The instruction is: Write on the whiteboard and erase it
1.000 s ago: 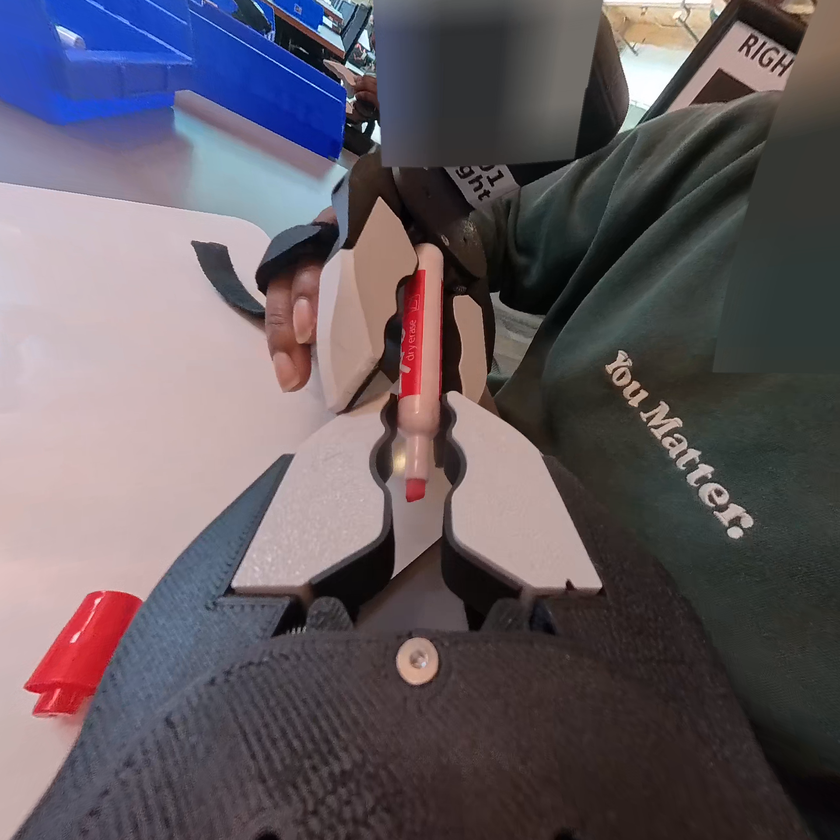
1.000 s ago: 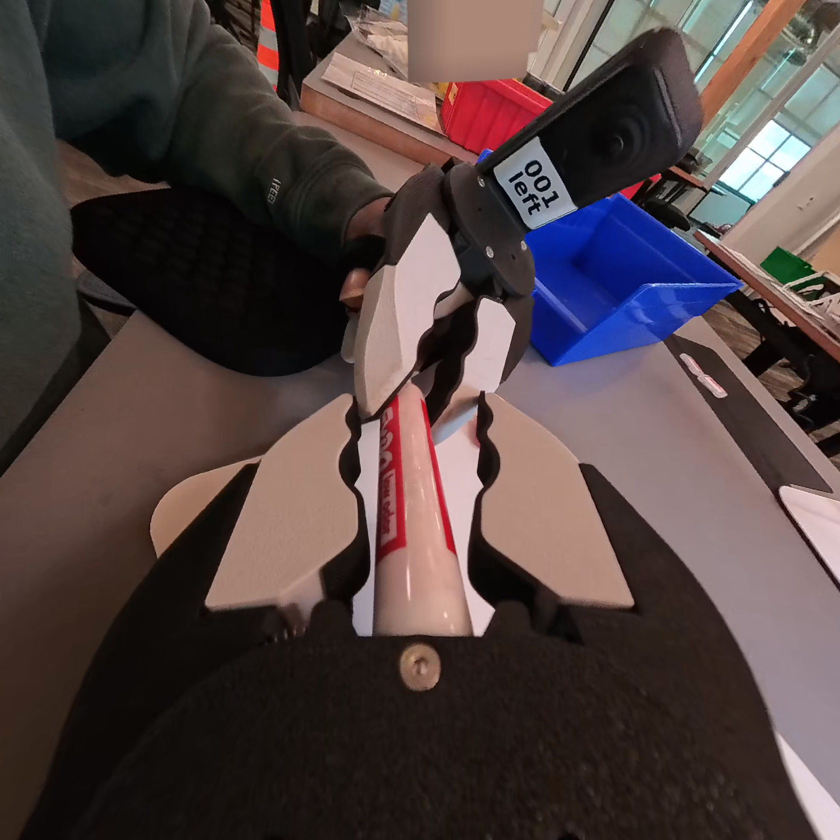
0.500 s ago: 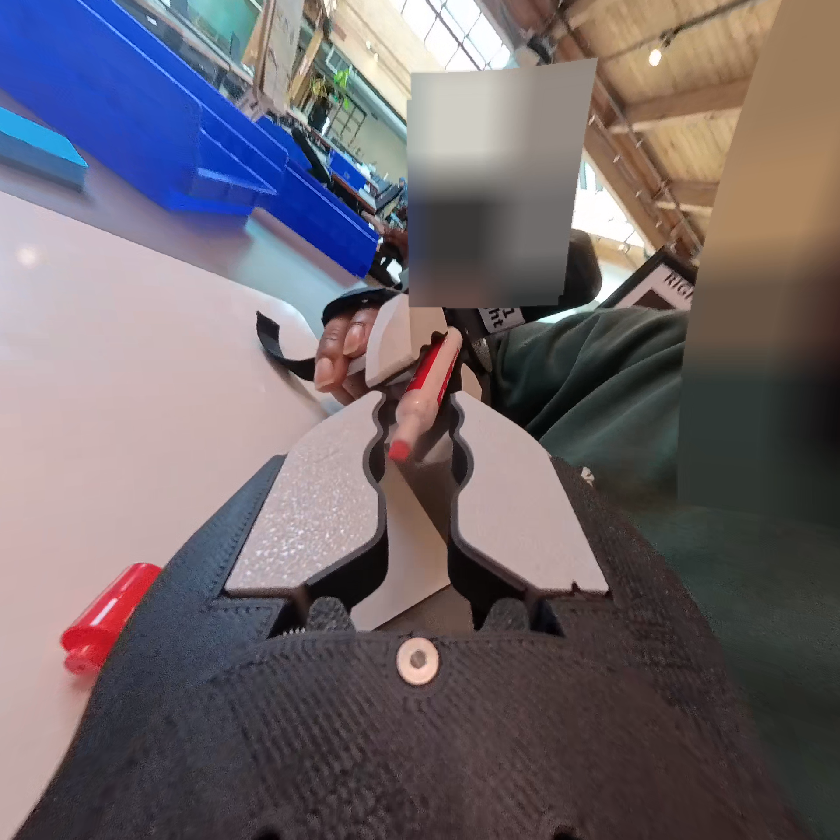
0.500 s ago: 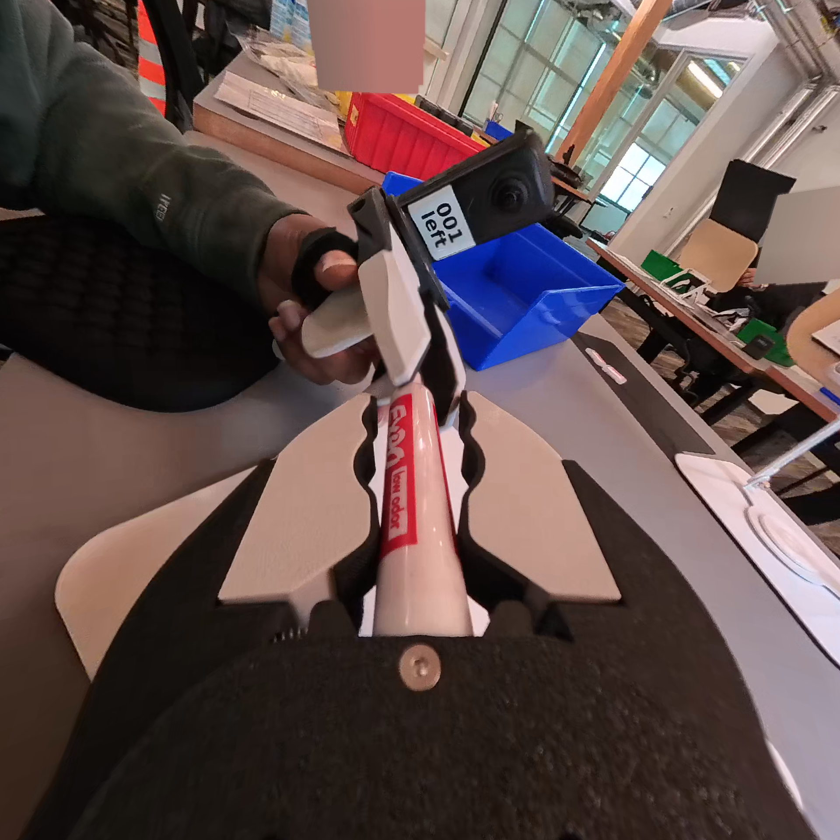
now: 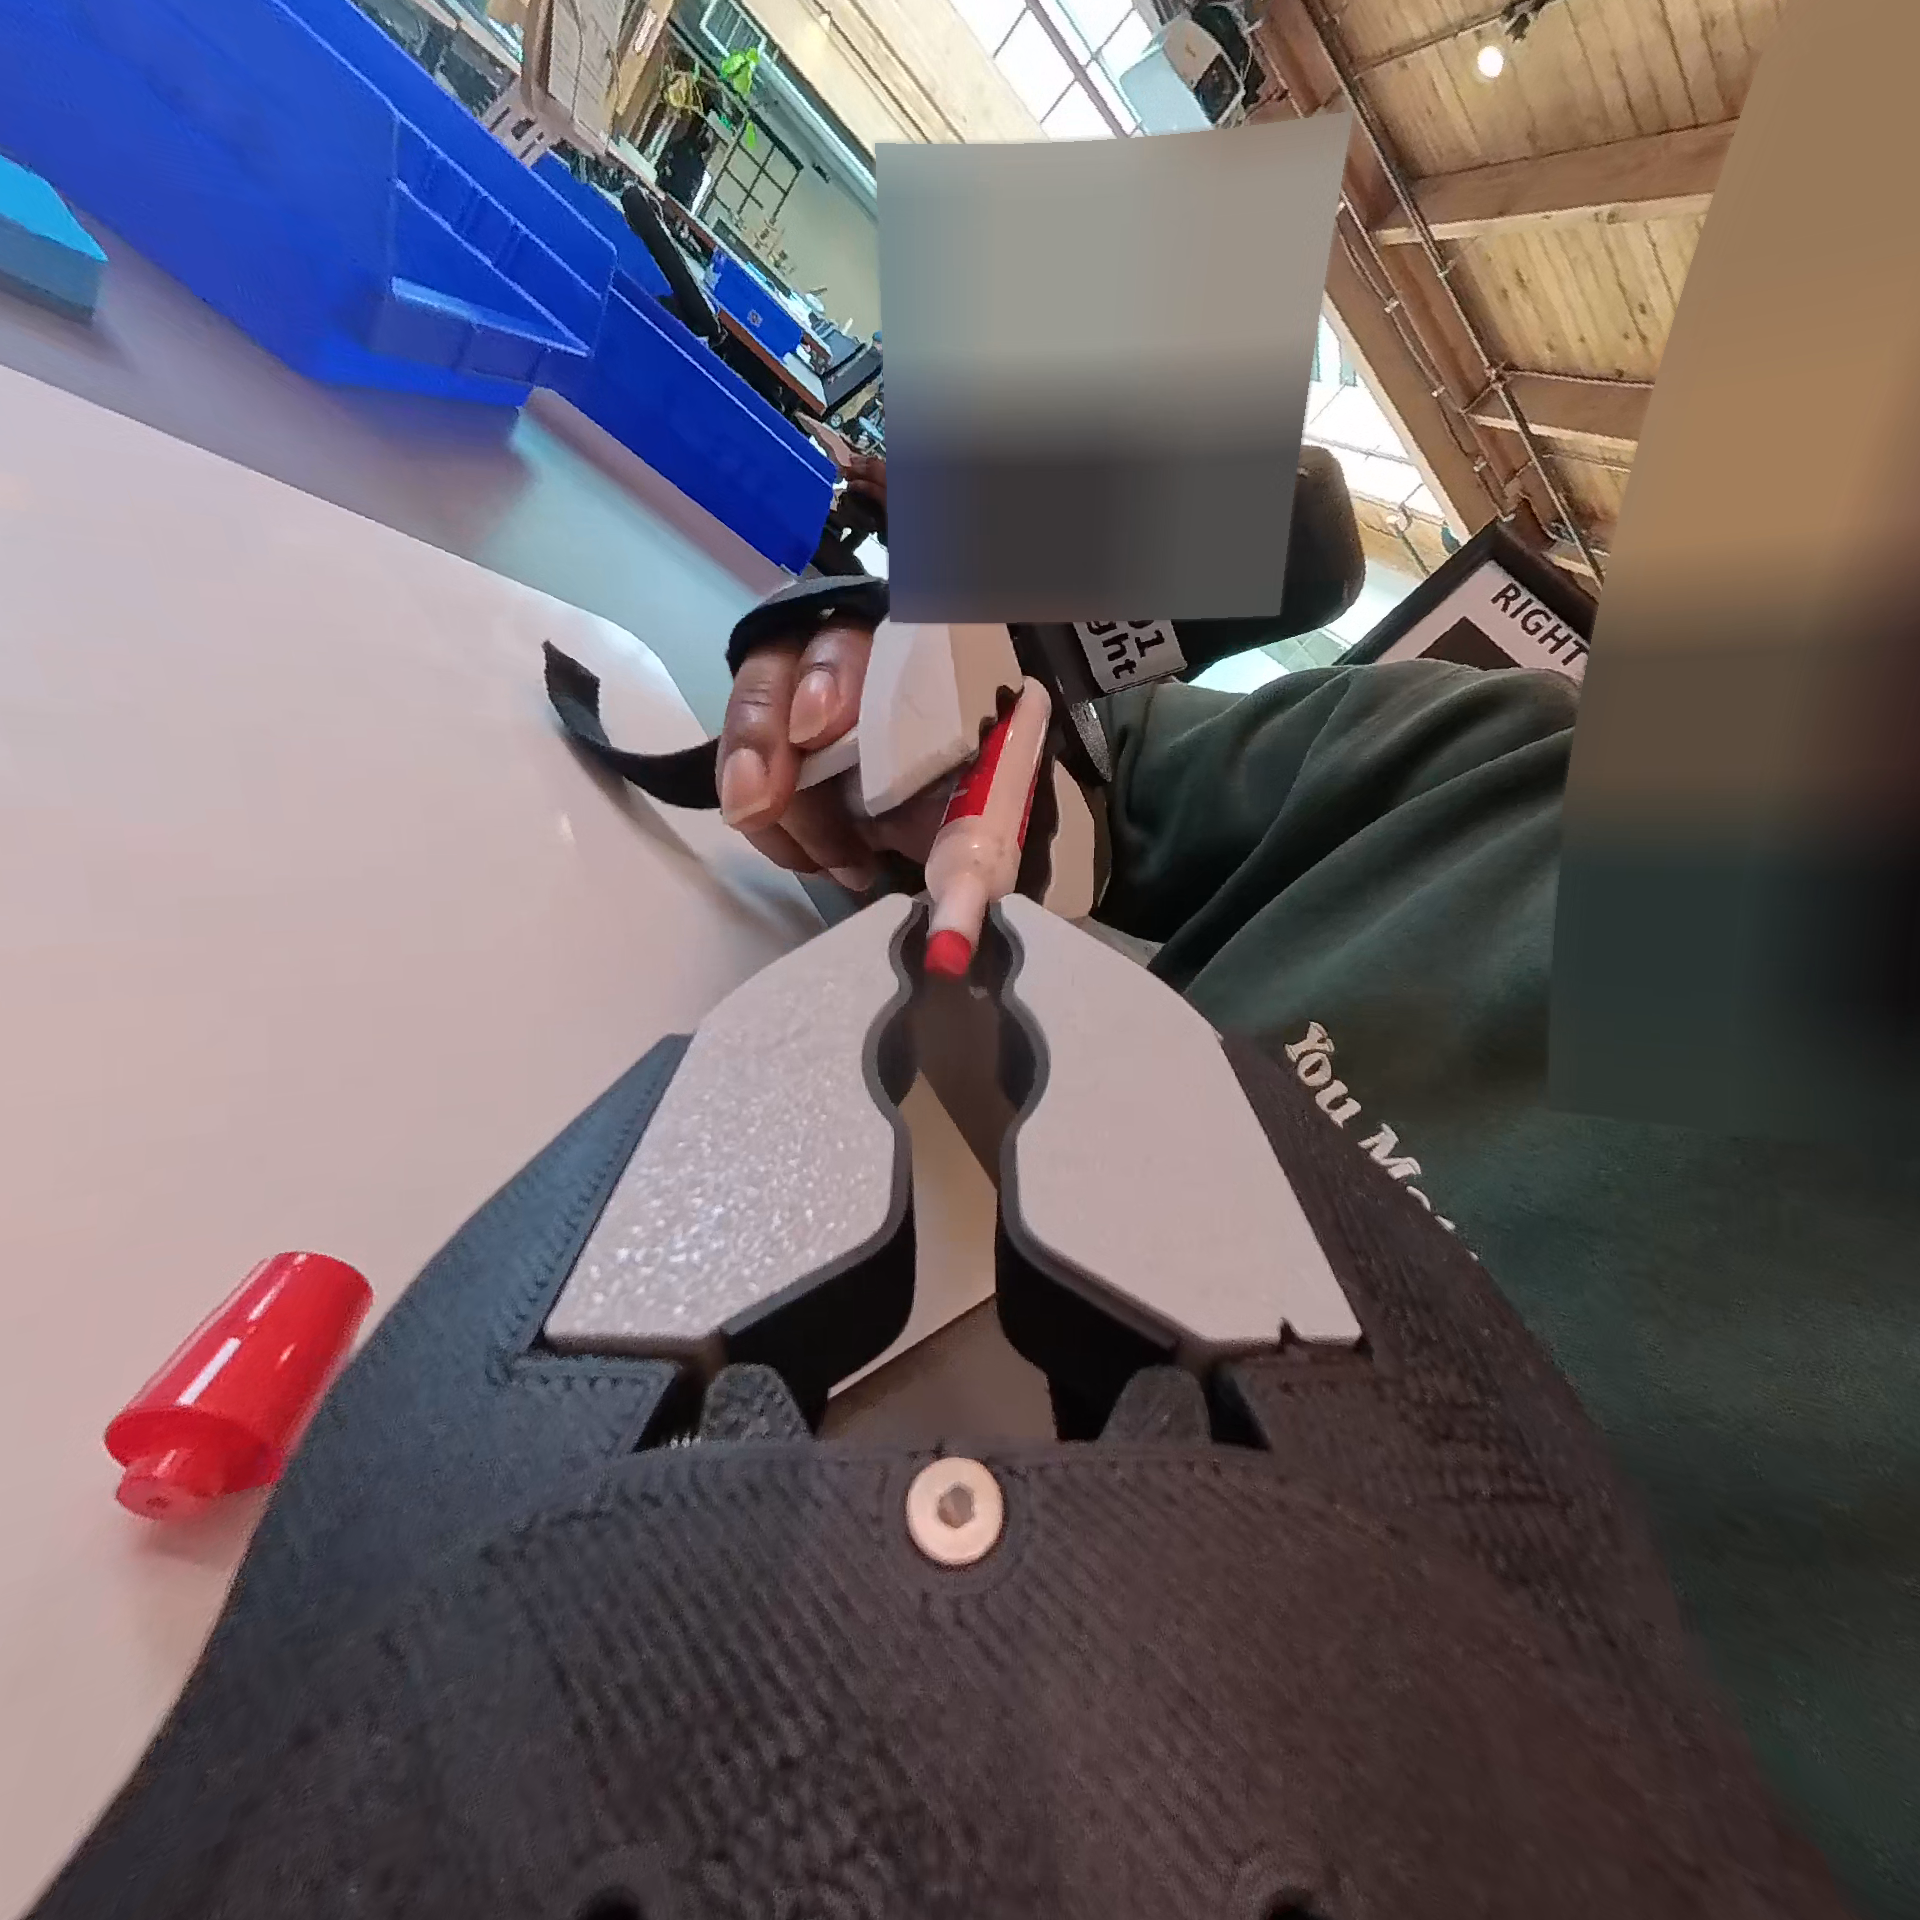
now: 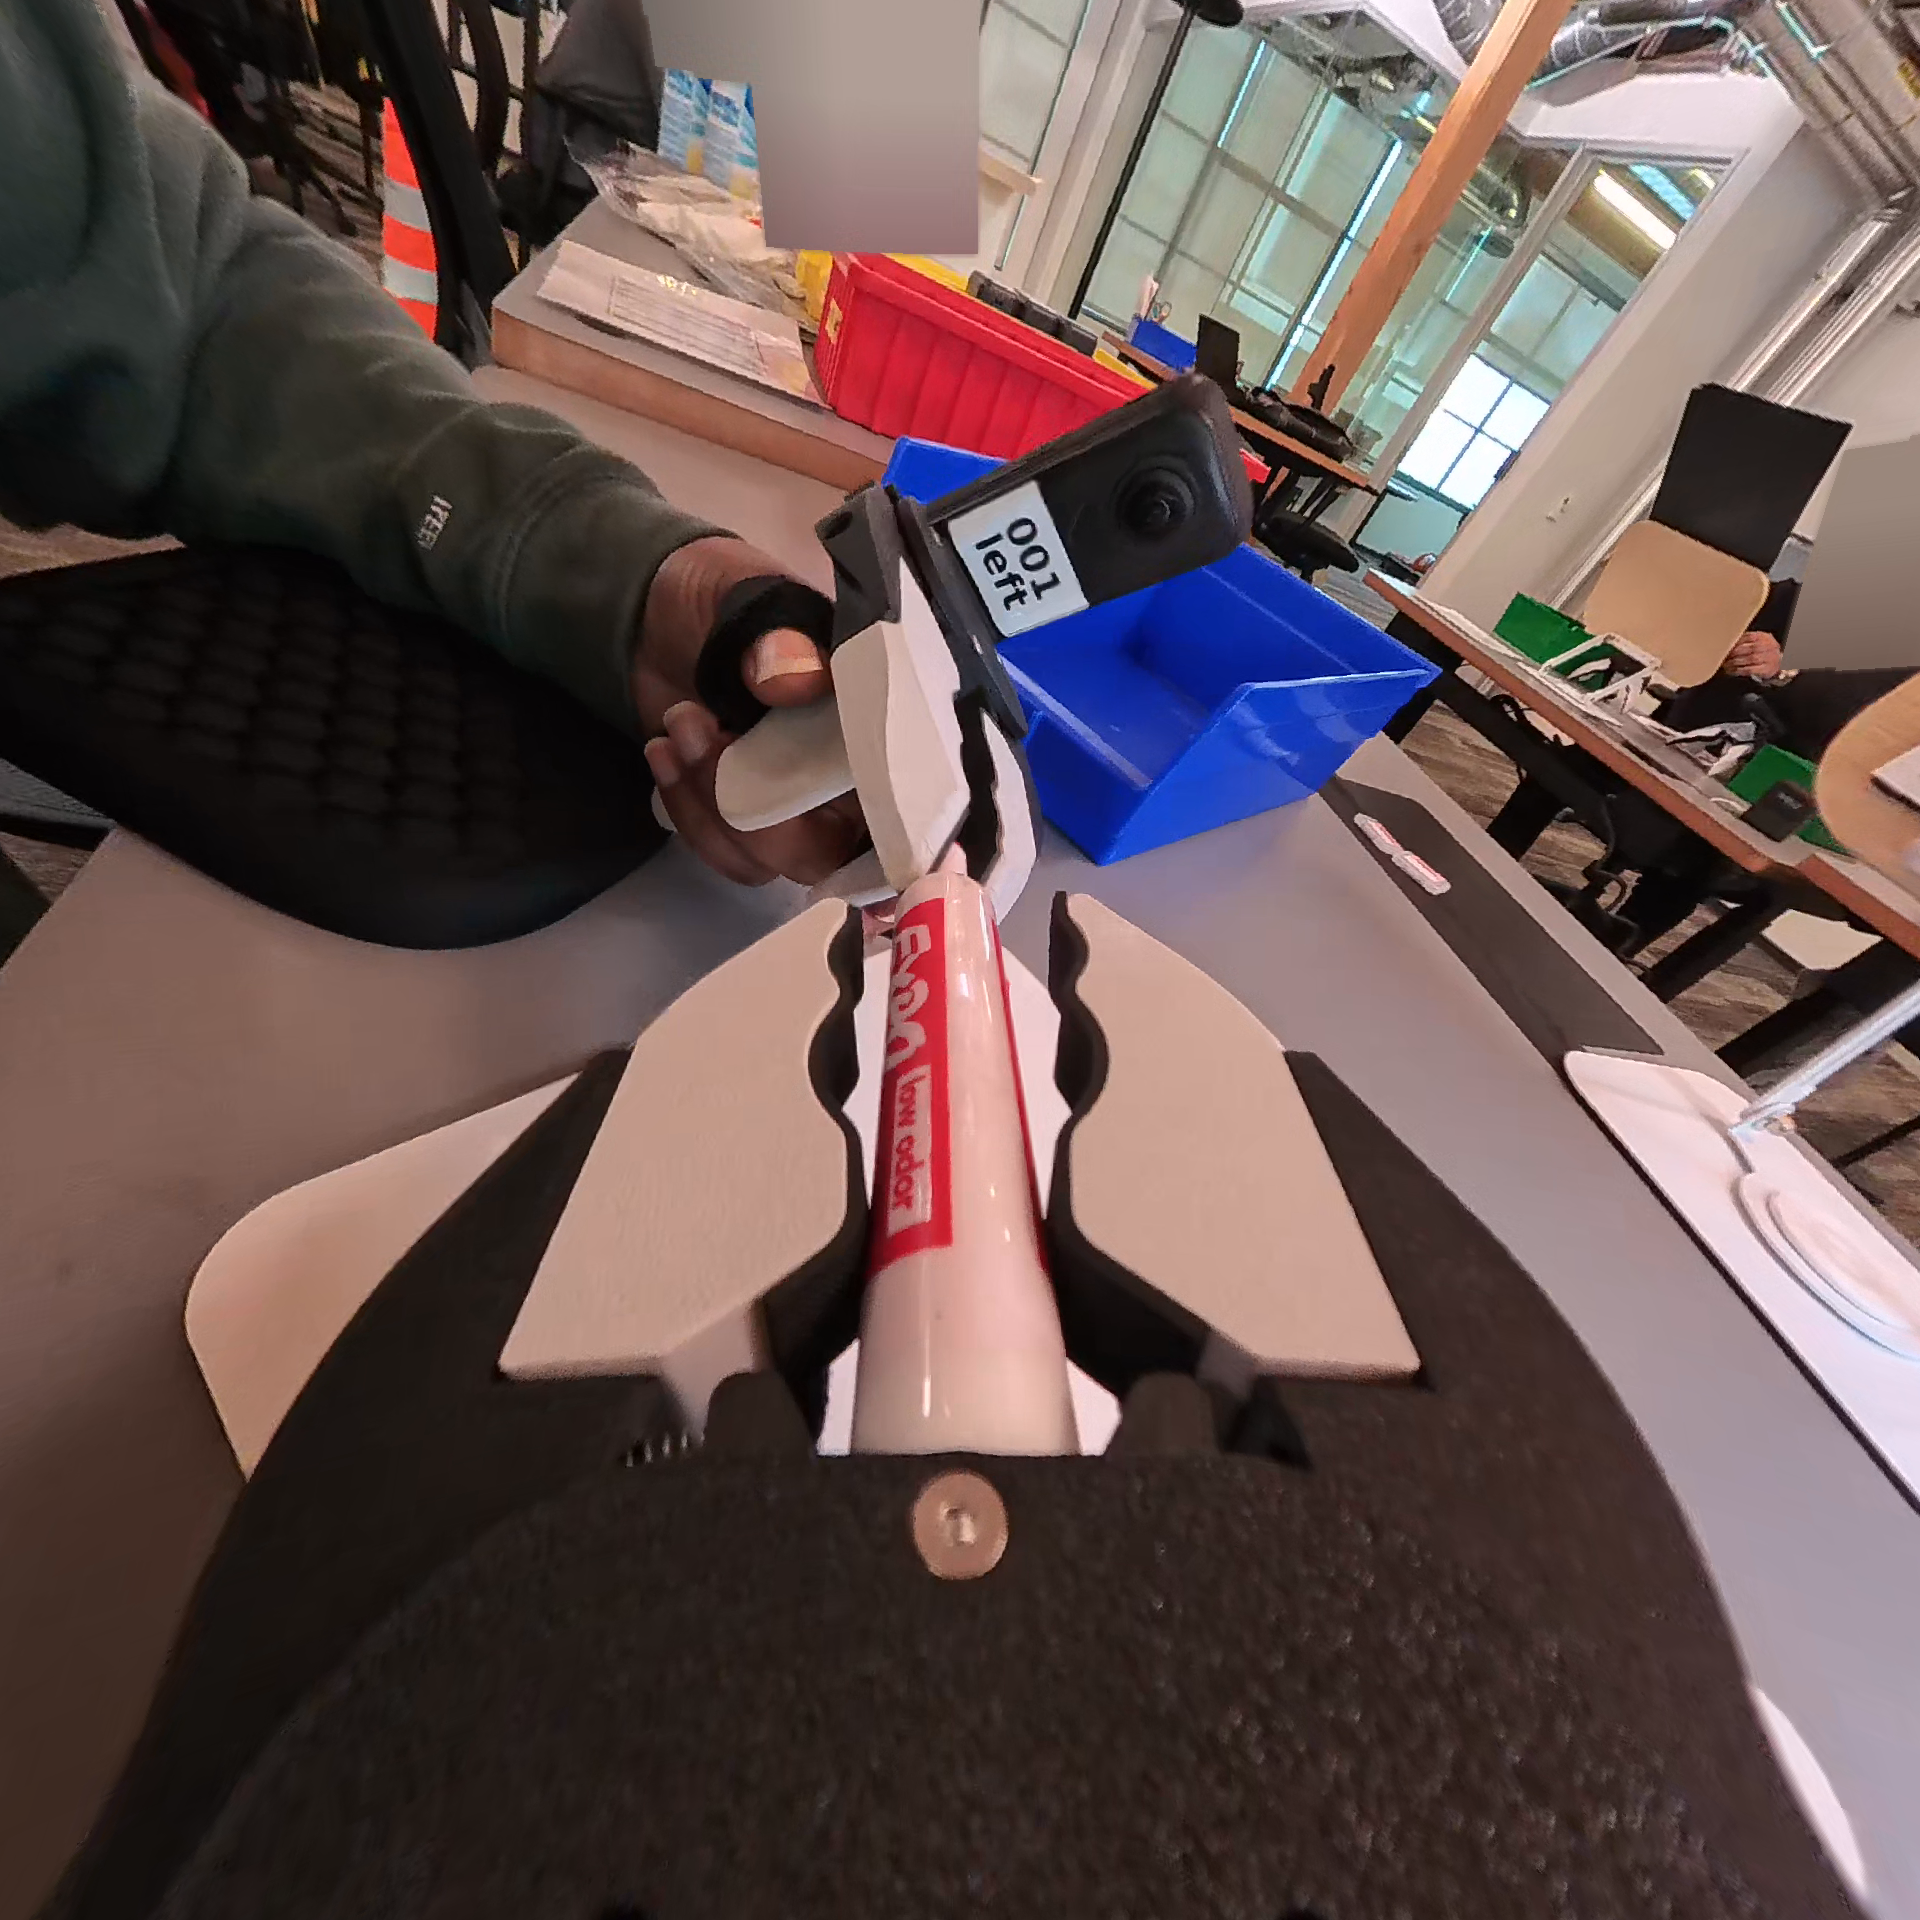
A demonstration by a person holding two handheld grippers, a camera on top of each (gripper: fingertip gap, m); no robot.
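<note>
Now right gripper [image 6: 961, 997] jaws clamp the marker [image 6: 961, 1174], left gripper [image 5: 961, 977] jaws nearly shut, empty, over the whiteboard [image 5: 312, 831] edge

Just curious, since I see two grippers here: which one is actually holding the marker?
The right gripper: the marker lies clamped between its fingers. The left gripper holds nothing; the marker's red tip only pokes toward it.

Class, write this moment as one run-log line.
right gripper: shut on marker | left gripper: open, at marker tip | cap: off, lying on whiteboard | writing: not begun
</note>
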